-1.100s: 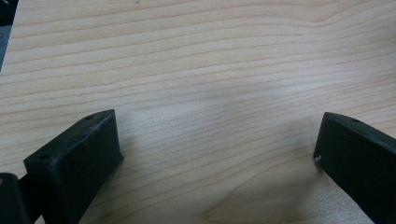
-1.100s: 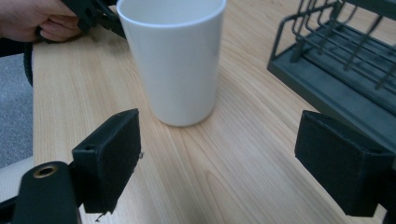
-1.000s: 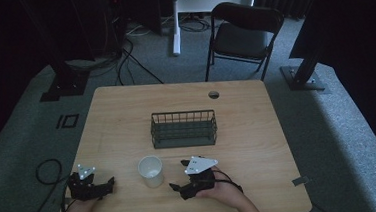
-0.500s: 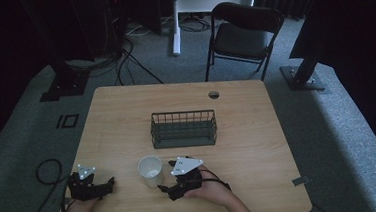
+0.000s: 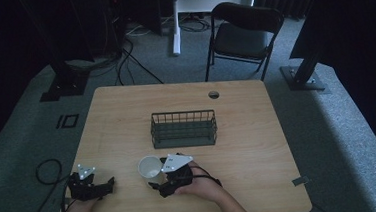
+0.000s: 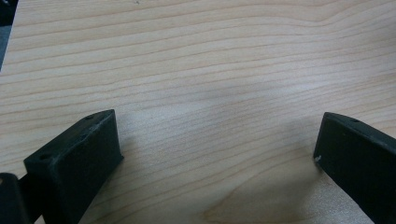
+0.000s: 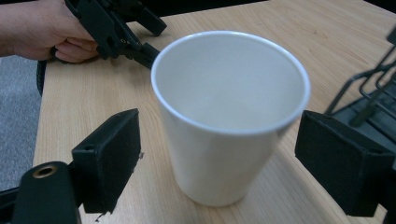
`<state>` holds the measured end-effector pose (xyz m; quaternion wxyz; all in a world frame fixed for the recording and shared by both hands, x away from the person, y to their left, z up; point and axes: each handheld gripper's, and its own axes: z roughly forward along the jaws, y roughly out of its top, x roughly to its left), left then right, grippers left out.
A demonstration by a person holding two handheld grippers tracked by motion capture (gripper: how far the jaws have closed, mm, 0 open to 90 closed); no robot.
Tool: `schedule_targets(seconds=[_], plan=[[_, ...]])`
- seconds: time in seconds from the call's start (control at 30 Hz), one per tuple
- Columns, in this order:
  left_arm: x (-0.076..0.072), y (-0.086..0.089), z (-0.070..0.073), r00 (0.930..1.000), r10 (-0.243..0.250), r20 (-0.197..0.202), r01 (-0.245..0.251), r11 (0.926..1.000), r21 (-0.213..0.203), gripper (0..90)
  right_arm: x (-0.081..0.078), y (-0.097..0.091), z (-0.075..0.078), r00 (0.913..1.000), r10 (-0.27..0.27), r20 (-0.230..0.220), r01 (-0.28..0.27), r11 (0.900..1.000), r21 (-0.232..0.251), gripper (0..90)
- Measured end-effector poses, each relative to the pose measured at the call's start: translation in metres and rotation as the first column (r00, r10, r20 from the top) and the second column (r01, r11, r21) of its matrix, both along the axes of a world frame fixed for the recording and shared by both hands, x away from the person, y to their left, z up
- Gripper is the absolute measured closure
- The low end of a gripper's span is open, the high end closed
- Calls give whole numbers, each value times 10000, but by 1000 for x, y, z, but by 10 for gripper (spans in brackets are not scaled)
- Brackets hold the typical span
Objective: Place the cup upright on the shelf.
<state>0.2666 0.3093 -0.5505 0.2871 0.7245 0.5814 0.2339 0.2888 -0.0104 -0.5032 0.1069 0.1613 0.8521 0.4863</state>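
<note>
plain white paper cup point(image 7: 229, 116), stood upright and empty, mouth wider than base, parked on the table's point(image 5: 259, 146) near edge, just in front of the wire basket point(image 5: 183, 128)

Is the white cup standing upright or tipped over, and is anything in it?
Upright and empty: the cup stands on its base on the table, mouth up, its white inside bare.

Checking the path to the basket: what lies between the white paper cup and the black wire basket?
Nothing: in the high view, only bare wooden table separates the white paper cup from the black wire basket.
</note>
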Motion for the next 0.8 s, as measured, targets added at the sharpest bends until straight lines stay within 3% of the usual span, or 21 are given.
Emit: schedule_targets(seconds=[0.47,0.53,0.8], plan=[[0,0,0,10000,-7,-5,7,10000,8,7,9,20,3,10000,-2,65,2,9999,107,142],[0,0,0,10000,-5,-4,5,10000,4,7,10,21,4,9999,-5,147,3,9999,137,192],[0,0,0,10000,-6,-5,6,10000,5,7,9,24,7,9998,-59,211,58,10000,25,198]])
